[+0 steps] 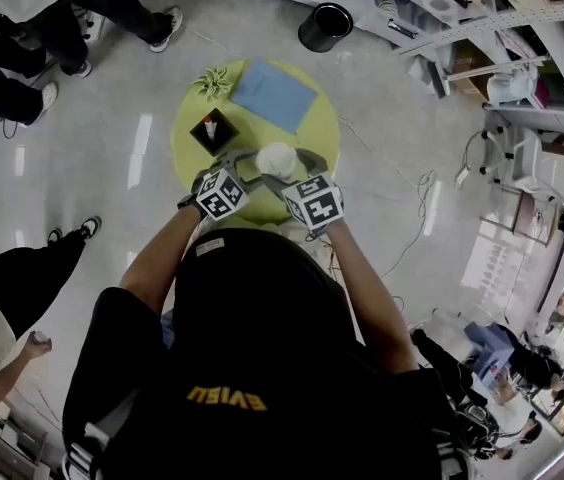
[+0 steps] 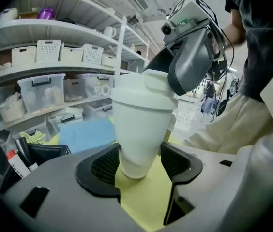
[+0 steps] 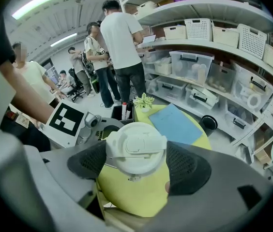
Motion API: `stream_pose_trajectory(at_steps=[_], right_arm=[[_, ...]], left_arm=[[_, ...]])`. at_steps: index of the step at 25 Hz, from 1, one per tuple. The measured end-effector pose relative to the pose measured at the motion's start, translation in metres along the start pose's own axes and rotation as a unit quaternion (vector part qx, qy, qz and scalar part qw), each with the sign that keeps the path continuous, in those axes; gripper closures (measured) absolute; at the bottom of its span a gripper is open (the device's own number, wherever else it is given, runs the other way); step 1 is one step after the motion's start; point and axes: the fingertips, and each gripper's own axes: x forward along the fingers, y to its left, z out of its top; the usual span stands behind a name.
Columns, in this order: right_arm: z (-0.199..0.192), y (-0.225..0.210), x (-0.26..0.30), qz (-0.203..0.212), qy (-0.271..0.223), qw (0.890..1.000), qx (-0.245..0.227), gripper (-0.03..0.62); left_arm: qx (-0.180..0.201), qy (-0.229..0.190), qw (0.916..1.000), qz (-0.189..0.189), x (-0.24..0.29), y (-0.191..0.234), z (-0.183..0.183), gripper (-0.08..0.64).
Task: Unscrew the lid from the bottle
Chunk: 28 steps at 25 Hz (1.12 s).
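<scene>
Surface: round yellow-green surface, seen from above. A person stands at its near edge with a tool in each hand.

Bottle: white tapered plastic bottle, narrower at the base, over the near part of the surface between the two tools. Its white flip-top plastic lid is on and seated on the rim.

Left tongs: clamped low on the bottle body. Both black ribbed pads lie against its sides just above the base. Cannot tell whether the base touches the surface.

Right tongs: come in from above, clamped on the lid, with one pad against each side of its edge. In the left gripper view their grey jaw covers the lid's far side.

Also on the surface:
- light blue rectangular sheet, toward the far side
- small green spiky plant, at the far left edge
- black open box holding markers, near the left tongs

Off the surface: black round bin on the floor. Shelves with white baskets and clear storage boxes stand behind.
</scene>
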Motion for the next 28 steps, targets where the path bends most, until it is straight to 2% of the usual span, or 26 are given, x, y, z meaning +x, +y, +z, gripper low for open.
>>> stream_pose_trajectory(at_steps=[3,9,12,15,18,20,23,25,28], right_arm=[[0.000,0.001,0.000,0.011,0.003,1.000,-0.017,0.209],[-0.001,0.011,0.001,0.045,0.024,0.994,-0.098,0.210],[-0.003,0.013,0.000,0.076,0.043,0.983,-0.160,0.210],[-0.005,0.011,0.001,0.113,0.068,0.967,-0.216,0.210],[-0.004,0.011,0.001,0.135,0.080,0.956,-0.249,0.210],[-0.001,0.013,0.000,0.138,0.077,0.953,-0.259,0.210],[-0.005,0.012,0.000,0.129,0.070,0.960,-0.239,0.204],[-0.004,0.008,-0.001,0.119,0.045,0.975,-0.183,0.160],[0.009,-0.002,-0.011,0.088,-0.020,0.993,-0.072,0.160]], left_arm=[[0.000,-0.001,1.0000,-0.003,-0.001,0.000,-0.001,0.282],[0.003,0.001,1.0000,-0.009,-0.002,-0.001,-0.005,0.285],[0.007,0.003,0.9999,-0.013,-0.002,-0.002,-0.005,0.285],[0.008,0.004,0.9999,-0.014,-0.001,0.000,-0.005,0.285],[0.005,0.002,0.9999,-0.012,-0.002,0.001,-0.005,0.288],[0.002,0.003,0.9999,-0.010,-0.003,0.000,-0.005,0.288],[-0.002,0.003,1.0000,-0.005,-0.004,-0.002,-0.005,0.285],[-0.011,0.004,0.9999,-0.003,-0.001,-0.003,-0.007,0.281],[-0.029,0.013,0.9995,0.004,0.002,-0.003,-0.012,0.278]])
